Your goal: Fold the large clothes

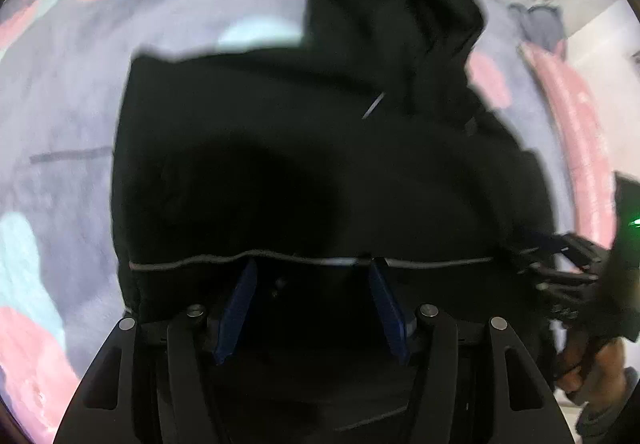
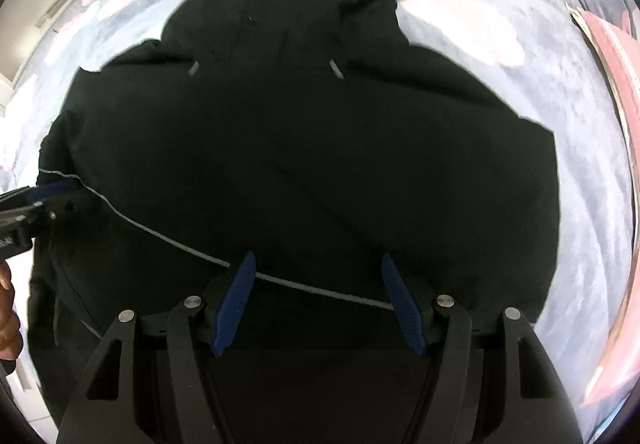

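Observation:
A large black hoodie [image 1: 320,164] lies on a bed, hood at the far end; it also fills the right wrist view [image 2: 312,148]. A thin grey seam line [image 1: 180,265] runs along its near folded edge, and shows in the right wrist view too [image 2: 168,236]. My left gripper [image 1: 314,276] is open, its blue pads [image 1: 240,308] spread at that edge with fabric over the tips. My right gripper [image 2: 316,270] is open, its blue pads [image 2: 236,304] apart over the same edge. Each gripper shows at the side of the other's view: the right gripper [image 1: 560,264] and the left gripper [image 2: 44,200].
The bed cover [image 1: 60,124] is lilac with pink and pale blue patches. A pink pillow or bolster [image 1: 580,148] lies along the right side, also in the right wrist view [image 2: 624,92]. A hand [image 1: 592,368] holds the right gripper. A wall lies beyond the bed.

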The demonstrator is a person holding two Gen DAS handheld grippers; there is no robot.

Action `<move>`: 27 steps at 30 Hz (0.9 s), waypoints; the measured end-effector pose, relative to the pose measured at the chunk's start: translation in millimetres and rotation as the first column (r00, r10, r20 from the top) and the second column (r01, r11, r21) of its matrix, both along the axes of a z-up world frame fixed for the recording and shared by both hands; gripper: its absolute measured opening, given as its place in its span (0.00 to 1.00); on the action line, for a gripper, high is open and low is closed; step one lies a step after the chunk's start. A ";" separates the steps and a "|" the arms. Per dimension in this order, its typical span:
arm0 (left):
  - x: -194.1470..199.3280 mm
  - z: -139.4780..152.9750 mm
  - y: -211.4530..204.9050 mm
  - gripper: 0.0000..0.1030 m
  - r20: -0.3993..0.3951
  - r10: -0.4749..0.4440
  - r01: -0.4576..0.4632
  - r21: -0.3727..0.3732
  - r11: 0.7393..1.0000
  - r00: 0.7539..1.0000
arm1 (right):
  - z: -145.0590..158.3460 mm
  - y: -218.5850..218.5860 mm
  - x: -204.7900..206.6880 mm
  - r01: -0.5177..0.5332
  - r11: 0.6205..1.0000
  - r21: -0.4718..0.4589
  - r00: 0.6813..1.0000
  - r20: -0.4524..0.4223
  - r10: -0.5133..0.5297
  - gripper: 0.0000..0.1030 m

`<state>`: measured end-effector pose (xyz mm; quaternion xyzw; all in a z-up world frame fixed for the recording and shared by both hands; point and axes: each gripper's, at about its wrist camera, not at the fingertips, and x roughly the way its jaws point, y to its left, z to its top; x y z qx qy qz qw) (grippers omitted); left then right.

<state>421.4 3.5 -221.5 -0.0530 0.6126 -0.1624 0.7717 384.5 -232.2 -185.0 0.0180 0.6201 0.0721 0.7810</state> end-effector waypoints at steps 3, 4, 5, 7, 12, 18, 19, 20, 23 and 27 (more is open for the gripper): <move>-2.5 -4.3 1.4 0.57 0.015 -0.010 0.010 0.012 1.000 1.000 | -2.4 2.0 -0.3 -0.008 1.000 -0.009 1.000 0.008 0.008 0.67; -1.4 -4.9 0.8 0.57 0.014 -0.012 0.012 0.020 1.000 1.000 | -3.7 2.4 0.1 -0.009 1.000 -0.011 1.000 0.007 0.009 0.67; -0.1 -6.6 -0.1 0.57 0.013 -0.015 0.015 0.029 0.999 1.000 | -5.5 3.3 0.9 -0.008 1.000 -0.011 1.000 0.005 0.008 0.67; 4.2 -10.8 -2.1 0.57 0.014 -0.021 0.021 0.039 0.999 1.000 | -7.6 4.0 0.4 -0.006 1.000 -0.009 1.000 0.004 0.006 0.67; 3.3 0.0 -1.3 0.58 0.007 -0.016 0.016 0.025 1.000 1.000 | -1.6 0.8 0.6 0.001 1.000 0.005 1.000 -0.021 0.000 0.67; 24.7 69.0 7.0 0.58 0.135 -0.015 0.025 -0.074 0.997 0.991 | 39.5 -31.1 19.5 0.062 0.995 0.071 0.997 0.032 -0.065 0.68; 32.1 78.7 5.8 0.58 0.161 -0.011 0.023 -0.078 0.997 0.987 | 45.5 -35.8 26.0 0.071 0.995 0.074 0.996 0.045 -0.075 0.68; 41.8 89.2 5.7 0.58 0.190 -0.005 0.022 -0.084 0.996 0.982 | 51.8 -42.7 36.5 0.083 0.993 0.085 0.994 0.059 -0.088 0.68; 83.4 111.5 -1.5 0.58 0.260 0.001 0.024 -0.093 0.995 0.966 | 68.7 -59.3 69.7 0.109 0.986 0.123 0.987 0.104 -0.122 0.68; 138.8 118.2 -10.7 0.58 0.315 0.021 -0.008 -0.041 0.999 0.949 | 85.2 -68.3 117.9 0.122 0.985 0.118 0.973 0.180 -0.142 0.68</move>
